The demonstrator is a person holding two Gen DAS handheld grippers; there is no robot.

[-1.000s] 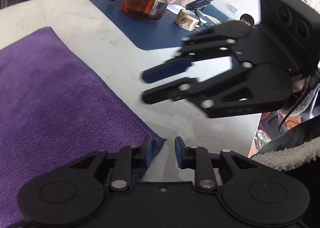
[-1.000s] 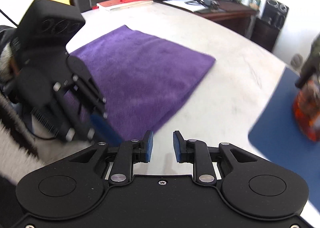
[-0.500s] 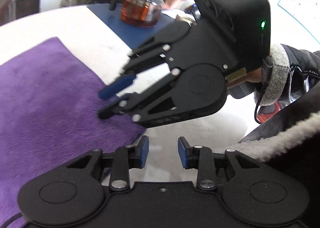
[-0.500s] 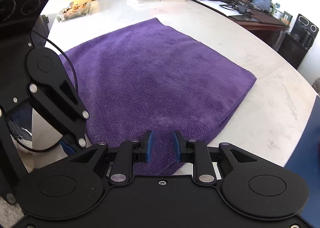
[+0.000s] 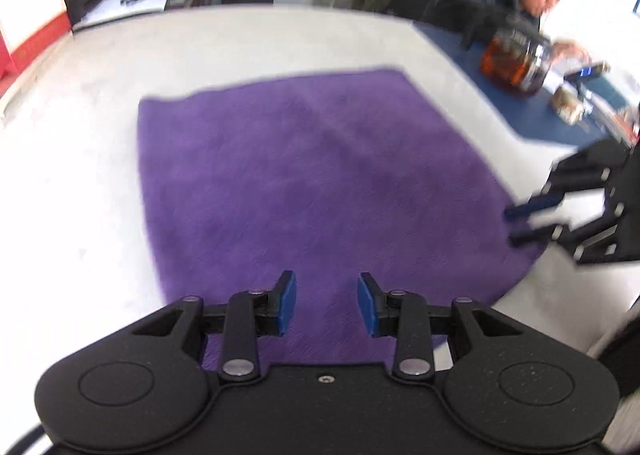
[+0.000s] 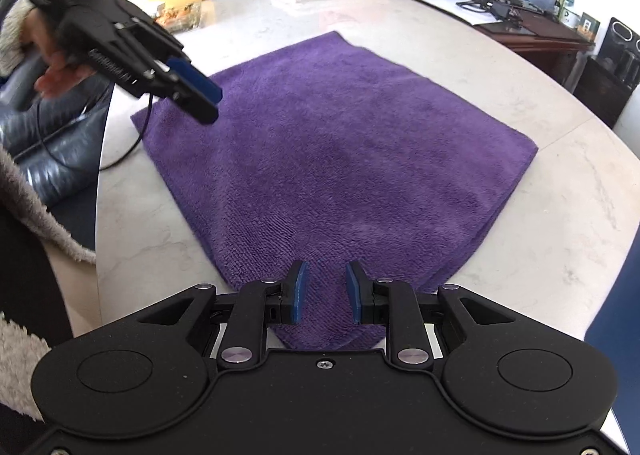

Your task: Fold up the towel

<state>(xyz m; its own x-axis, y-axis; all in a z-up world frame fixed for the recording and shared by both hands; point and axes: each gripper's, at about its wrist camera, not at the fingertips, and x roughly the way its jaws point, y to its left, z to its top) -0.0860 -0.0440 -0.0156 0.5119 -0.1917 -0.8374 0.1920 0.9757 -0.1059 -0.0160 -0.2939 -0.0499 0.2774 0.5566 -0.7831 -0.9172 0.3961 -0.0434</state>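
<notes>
Flat on the pale marble table (image 6: 480, 67) lies the purple towel (image 6: 340, 147).

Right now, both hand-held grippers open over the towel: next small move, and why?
Probably lower the right hand-held gripper onto the purple towel corner beneath it and close. Its fingers are apart, straddling that near corner, and nothing is gripped yet. The left hand-held gripper also hangs open above the cloth, which lies flat on the marble table.

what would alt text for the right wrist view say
A purple towel lies flat on a pale marble table. The open right gripper hovers over its near corner, and the left gripper hangs above the far-left corner.
</notes>
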